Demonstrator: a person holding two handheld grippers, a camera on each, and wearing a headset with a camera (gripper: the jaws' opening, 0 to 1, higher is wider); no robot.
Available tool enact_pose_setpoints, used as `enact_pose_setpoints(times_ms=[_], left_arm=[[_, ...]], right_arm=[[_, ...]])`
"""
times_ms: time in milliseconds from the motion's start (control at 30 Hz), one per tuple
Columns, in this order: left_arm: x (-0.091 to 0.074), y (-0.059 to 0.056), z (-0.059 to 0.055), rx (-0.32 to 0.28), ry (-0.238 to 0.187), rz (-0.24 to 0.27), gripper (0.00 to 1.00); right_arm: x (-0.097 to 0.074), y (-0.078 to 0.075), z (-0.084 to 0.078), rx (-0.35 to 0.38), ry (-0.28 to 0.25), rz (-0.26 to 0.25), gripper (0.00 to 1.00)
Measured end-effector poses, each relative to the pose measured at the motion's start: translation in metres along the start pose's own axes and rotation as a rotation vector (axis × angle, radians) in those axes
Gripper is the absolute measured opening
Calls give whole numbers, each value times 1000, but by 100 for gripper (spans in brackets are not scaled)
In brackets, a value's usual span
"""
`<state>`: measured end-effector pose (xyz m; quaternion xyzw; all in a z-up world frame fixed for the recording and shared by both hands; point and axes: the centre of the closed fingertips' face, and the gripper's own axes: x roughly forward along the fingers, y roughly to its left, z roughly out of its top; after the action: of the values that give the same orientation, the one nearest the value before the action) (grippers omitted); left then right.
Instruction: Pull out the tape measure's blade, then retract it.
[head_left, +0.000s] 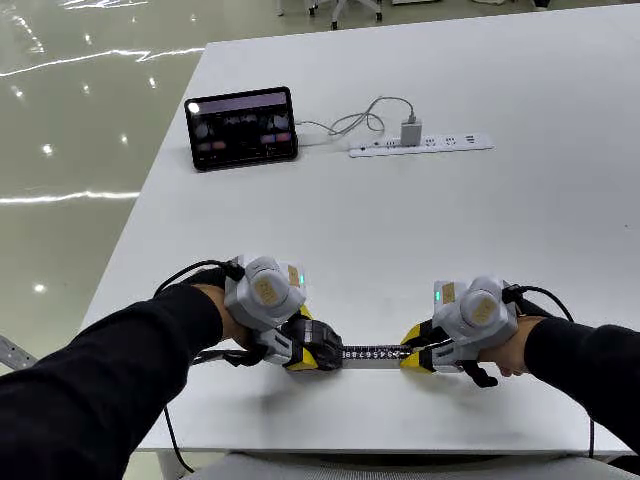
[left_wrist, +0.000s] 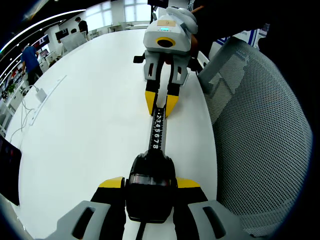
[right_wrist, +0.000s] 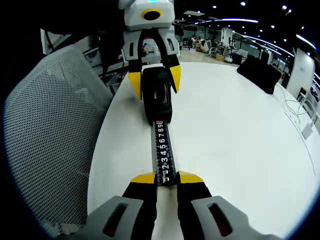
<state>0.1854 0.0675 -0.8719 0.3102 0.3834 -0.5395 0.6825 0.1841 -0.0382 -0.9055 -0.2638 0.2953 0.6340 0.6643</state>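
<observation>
Head view first: where was the tape measure (head_left: 318, 346)?

Low over the white table (head_left: 450, 230), close to its near edge, between the two hands. Whether it touched the surface, I couldn't tell.

Who held it?

The left gripper (head_left: 300, 352) did. In the left gripper view its yellow-tipped jaws were clamped on either side of the black case (left_wrist: 150, 187), which sat squarely between them.

And the blade (head_left: 375, 353)?

It was drawn out a short way, running straight from the case to the right gripper (head_left: 412, 358). A row of printed digits showed along it, and it lay flat, just above the tabletop.

Was the right gripper actually gripping it?

Yes. In the right gripper view the jaws were pinched together on the free end of the blade, with the yellow tips pressed against its two edges. From the left gripper view the same pinch was seen head-on, at the far end of the strip.

How did the two grippers stand to each other?

They faced one another along the blade, apart, with the exposed strip bridging the gap.

Anything else on the table?

A dark tablet (head_left: 241, 127) with a lit screen stood at the far left. A white power strip (head_left: 430, 144) lay to its right, with a cable running between them. Both were well apart from the work.

And off the table?

A grey mesh chair (left_wrist: 260, 125) was just beside the near edge.
</observation>
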Motion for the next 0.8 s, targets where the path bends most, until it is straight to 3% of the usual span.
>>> enact_pose_setpoints(times_ms=[800], left_arm=[[0, -1, 0, -3, 1, 2, 32]], right_arm=[[-9, 0, -9, 5, 5, -1, 9]])
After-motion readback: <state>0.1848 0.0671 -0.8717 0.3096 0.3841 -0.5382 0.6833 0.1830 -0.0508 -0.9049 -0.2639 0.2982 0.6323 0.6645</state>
